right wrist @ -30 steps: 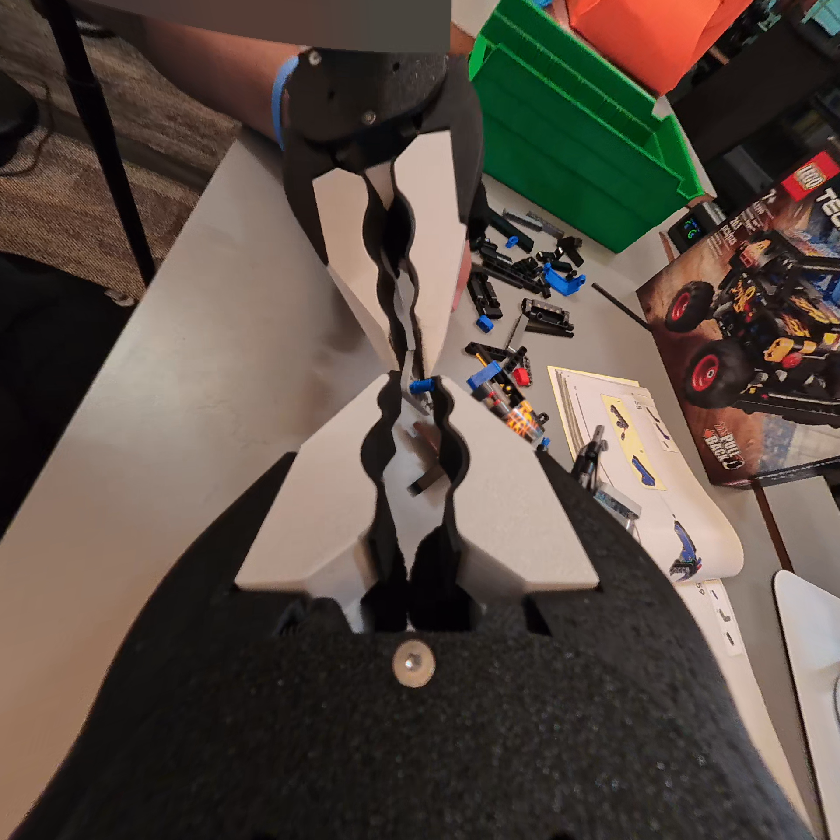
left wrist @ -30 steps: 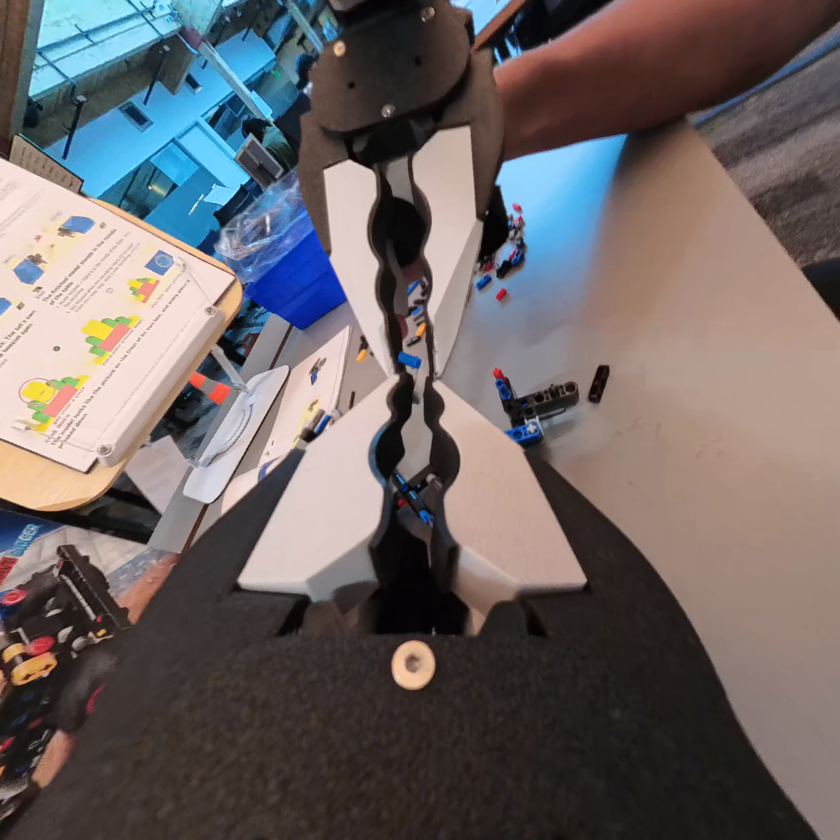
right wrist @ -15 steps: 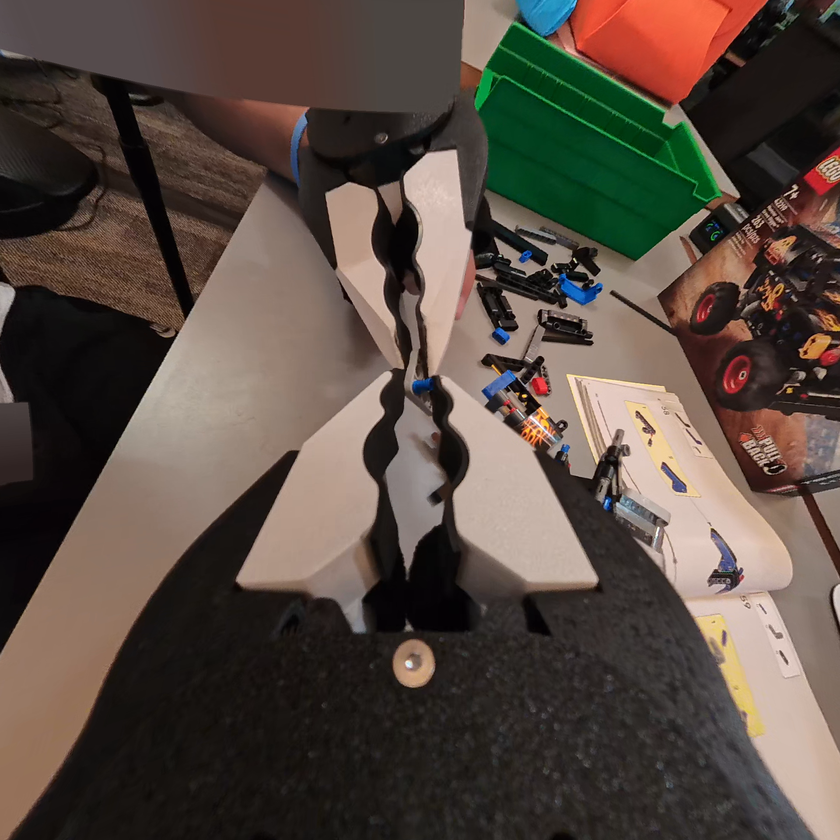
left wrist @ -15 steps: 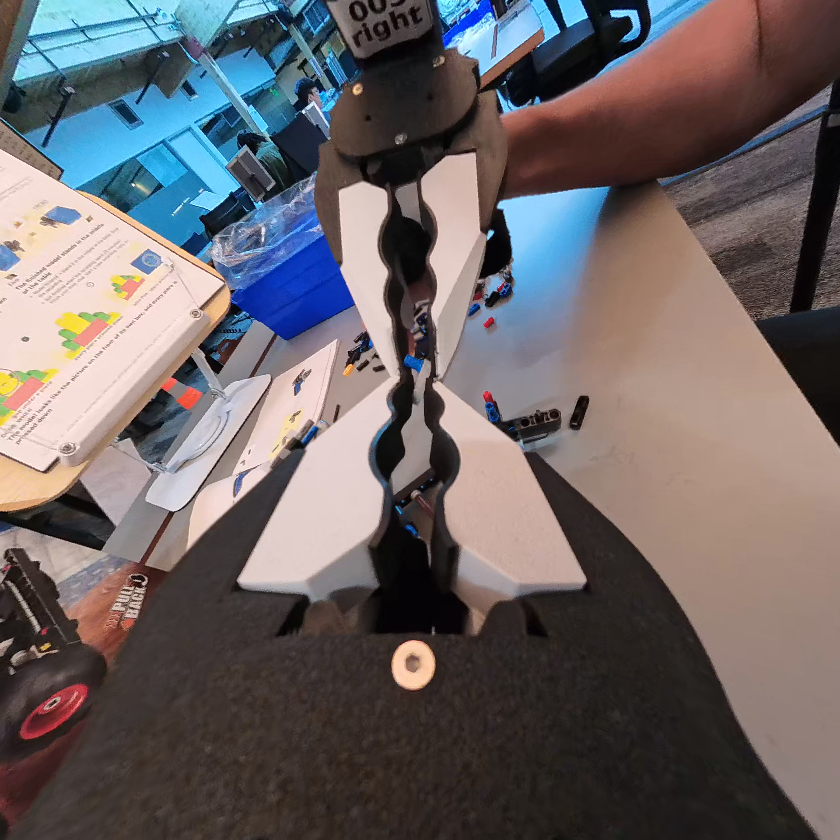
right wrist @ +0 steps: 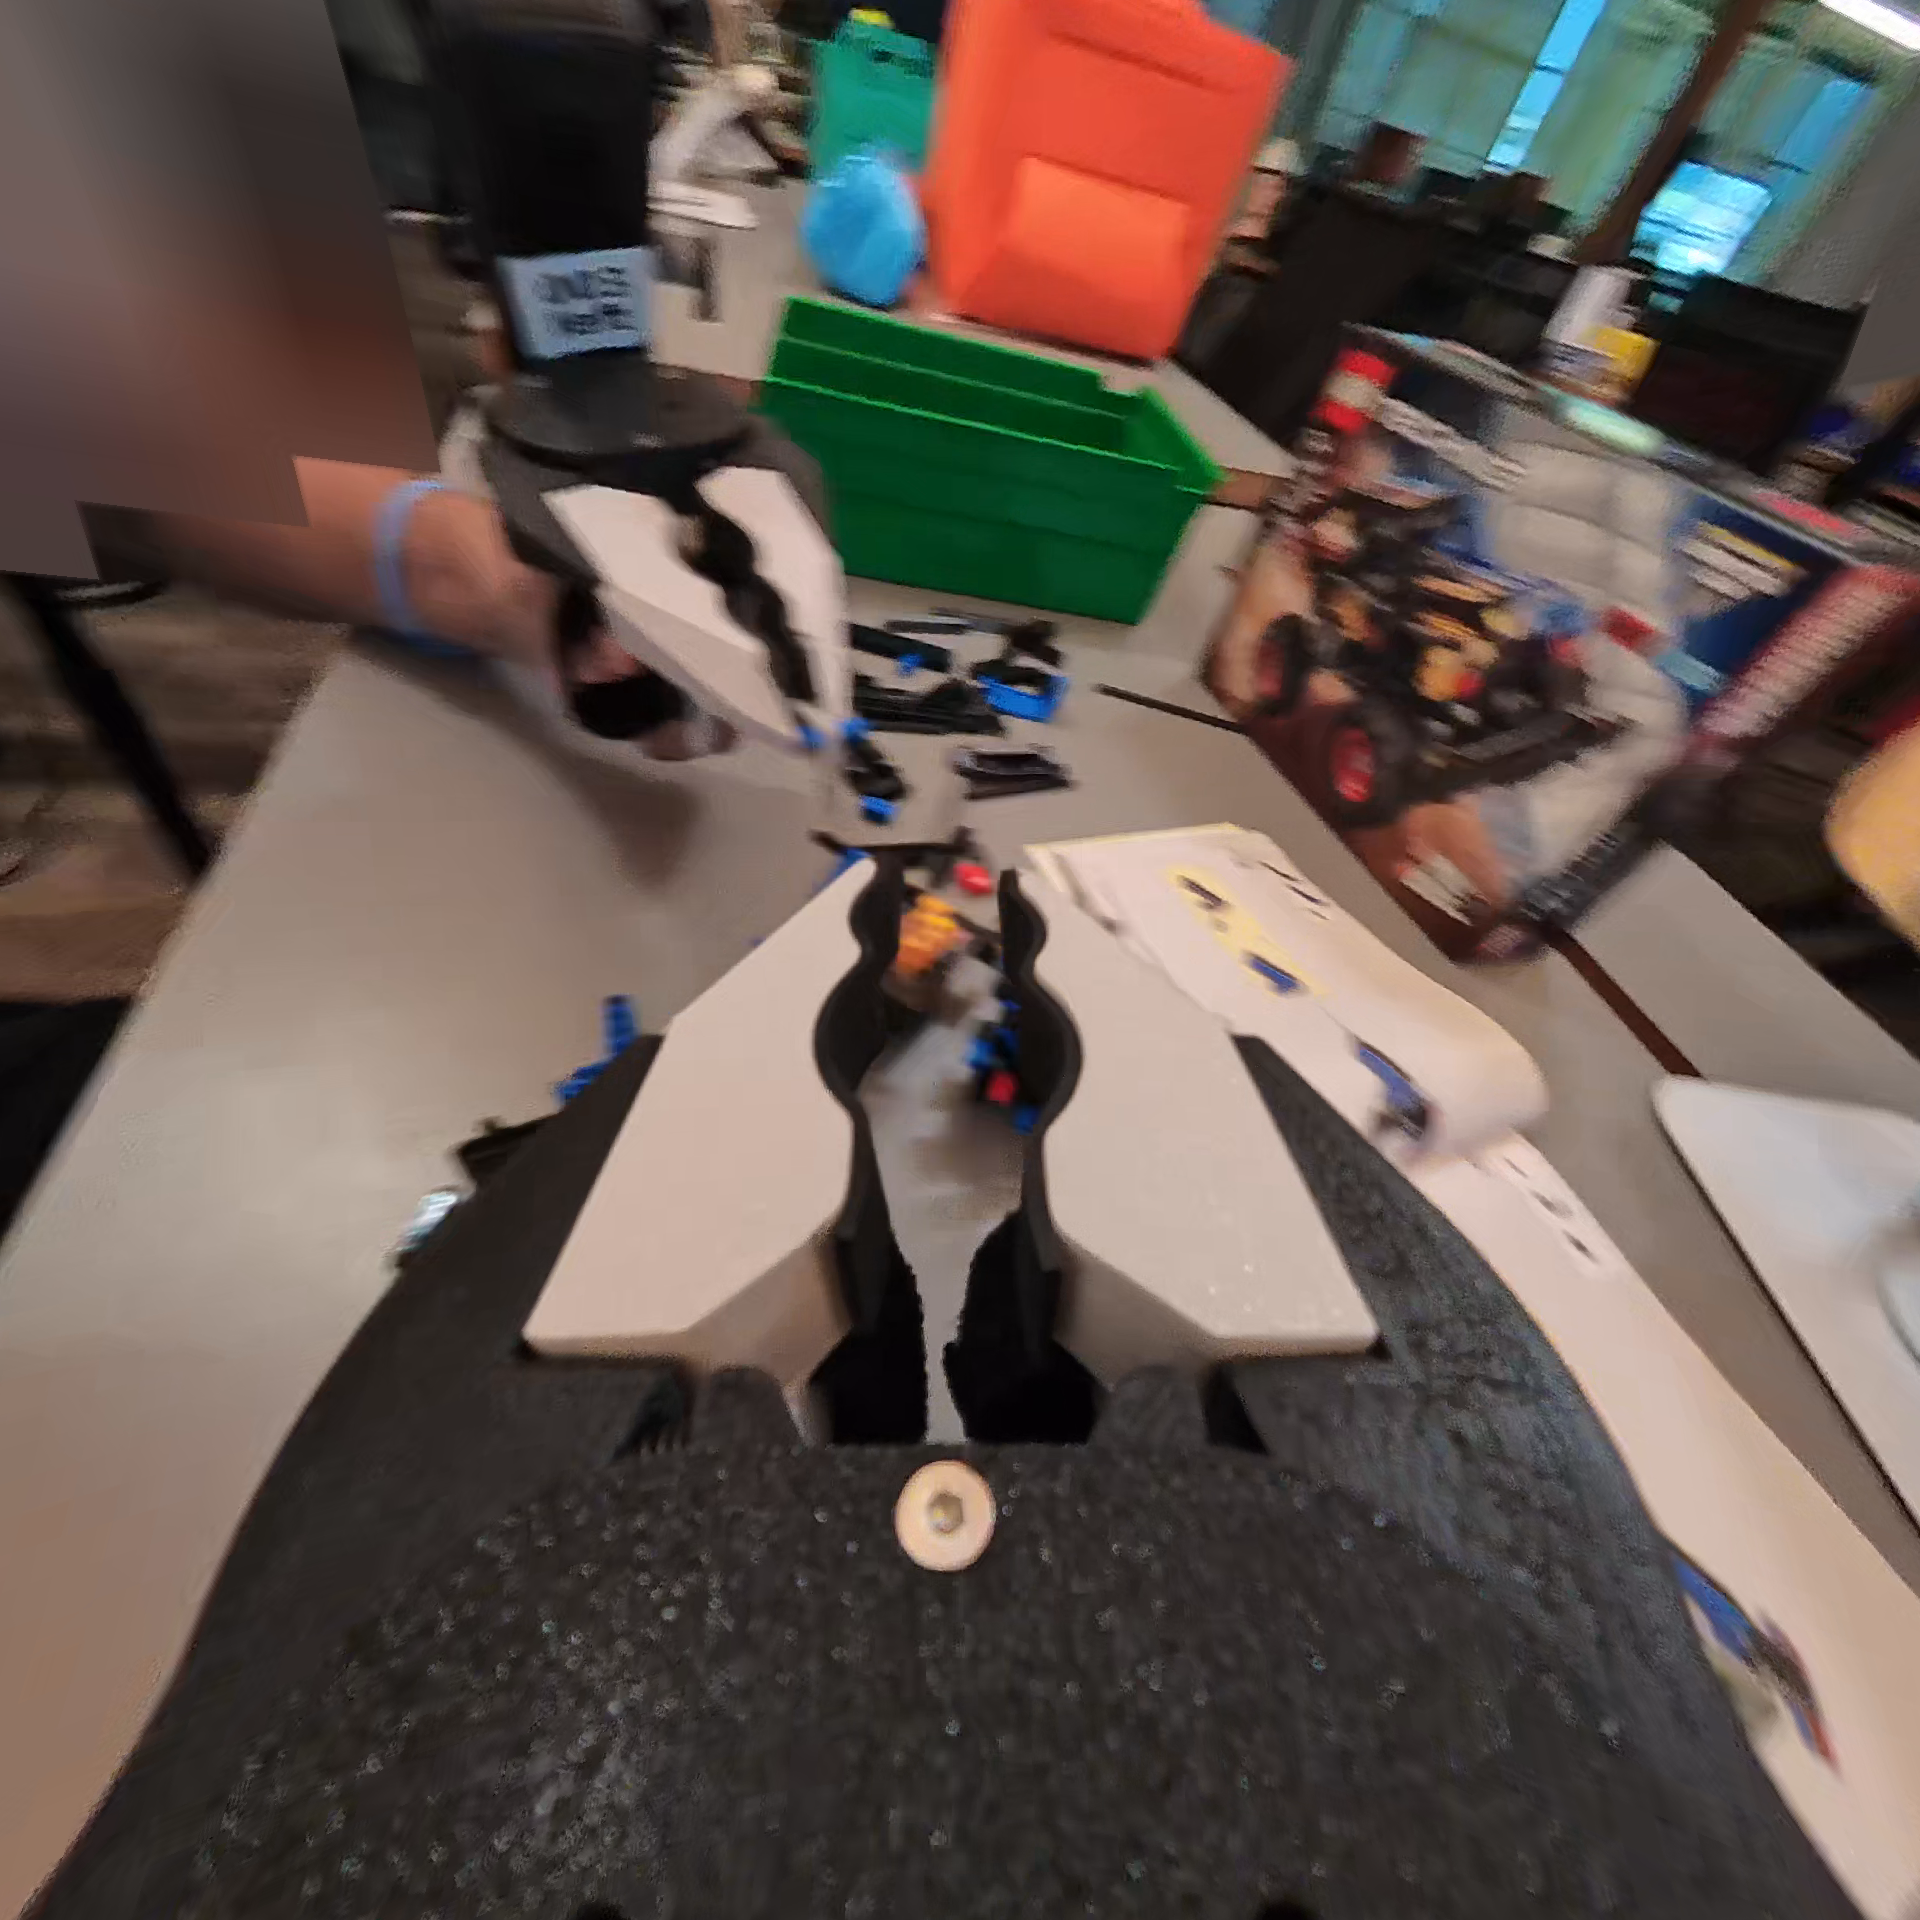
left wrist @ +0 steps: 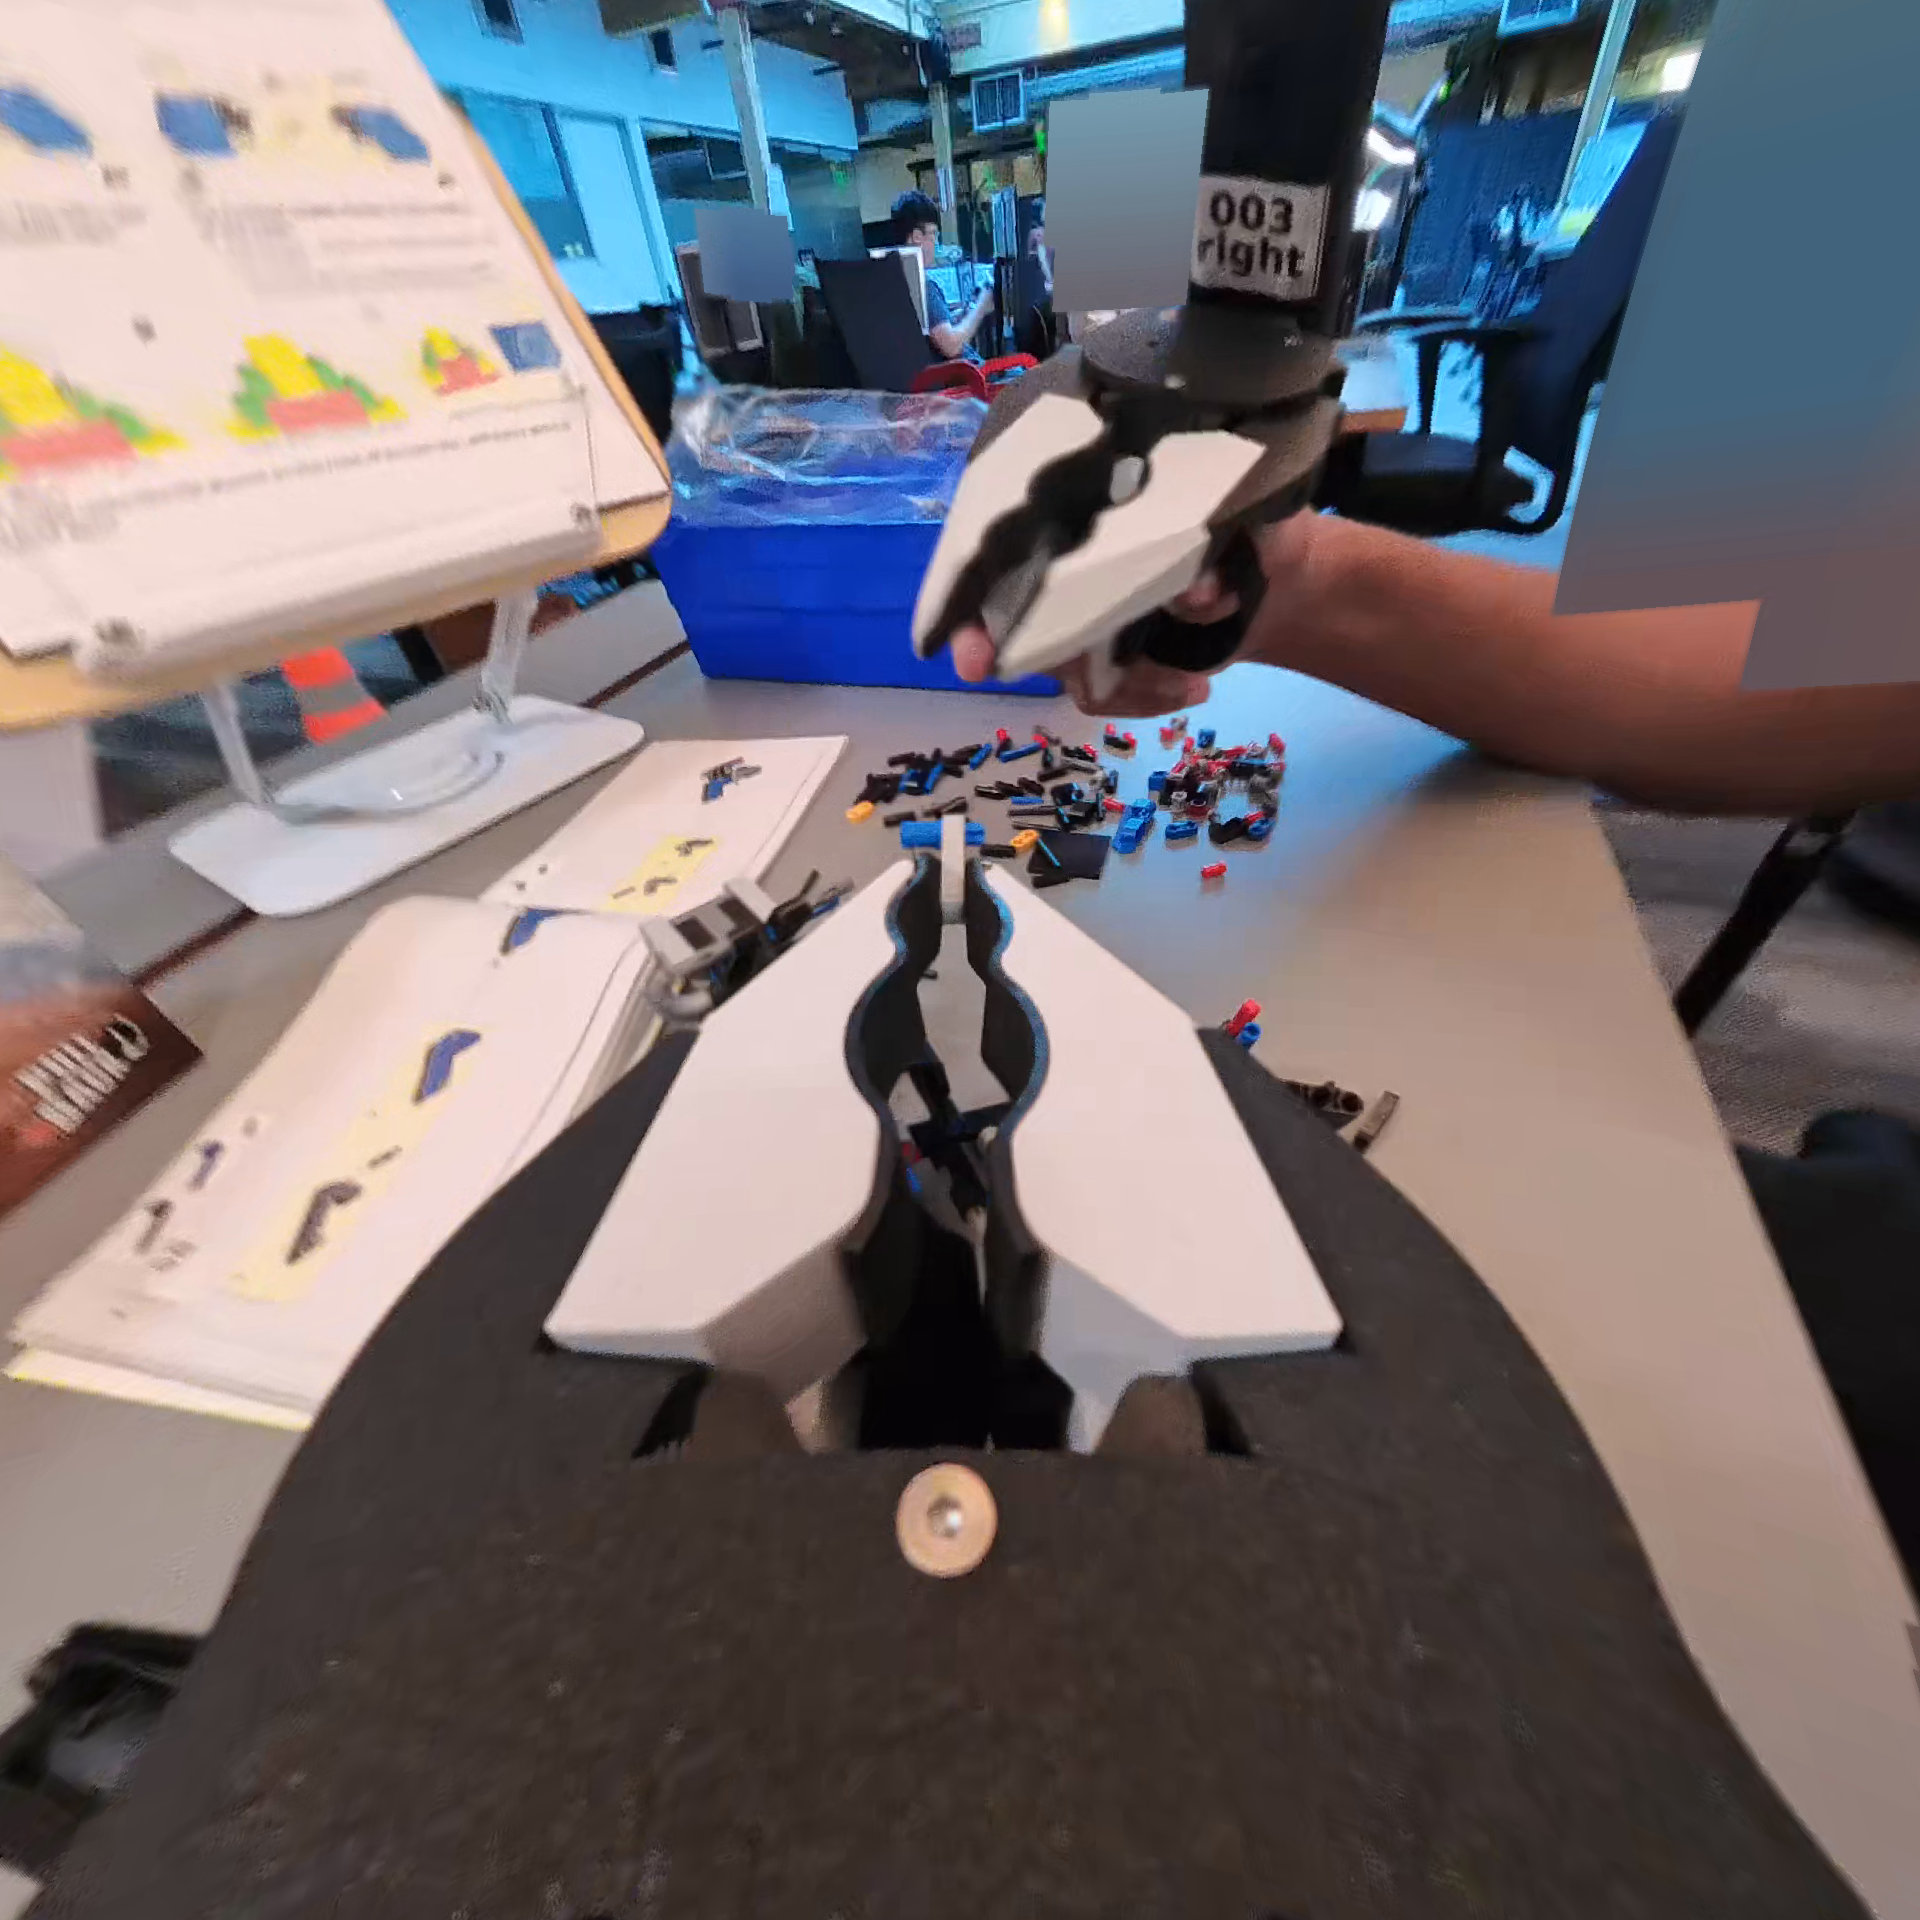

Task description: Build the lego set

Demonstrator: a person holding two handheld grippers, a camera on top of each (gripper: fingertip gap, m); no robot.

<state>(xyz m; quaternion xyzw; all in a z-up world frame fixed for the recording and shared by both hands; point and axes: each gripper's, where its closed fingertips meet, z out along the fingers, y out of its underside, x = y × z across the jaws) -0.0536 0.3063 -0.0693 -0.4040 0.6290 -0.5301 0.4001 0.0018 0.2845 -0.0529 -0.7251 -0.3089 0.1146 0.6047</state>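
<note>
an open-plan office or lab: a grey table (left wrist: 1455,1039) among office chairs (left wrist: 1455,416), people seated at desks (left wrist: 940,301) behind, stacked green bins (right wrist: 977,488), a blue bin (left wrist: 821,592).

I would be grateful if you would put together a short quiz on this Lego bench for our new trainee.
1. True or false: the right gripper is clamped on a piece.
2. What colour is the bin behind the loose black parts? A green, B yellow, C red.
3. Fill in: the left gripper is shut on a grey piece with a ____ part at its tip.

Key: 1 false, its jaws stand apart with nothing between them; 2 A; 3 blue.
</note>
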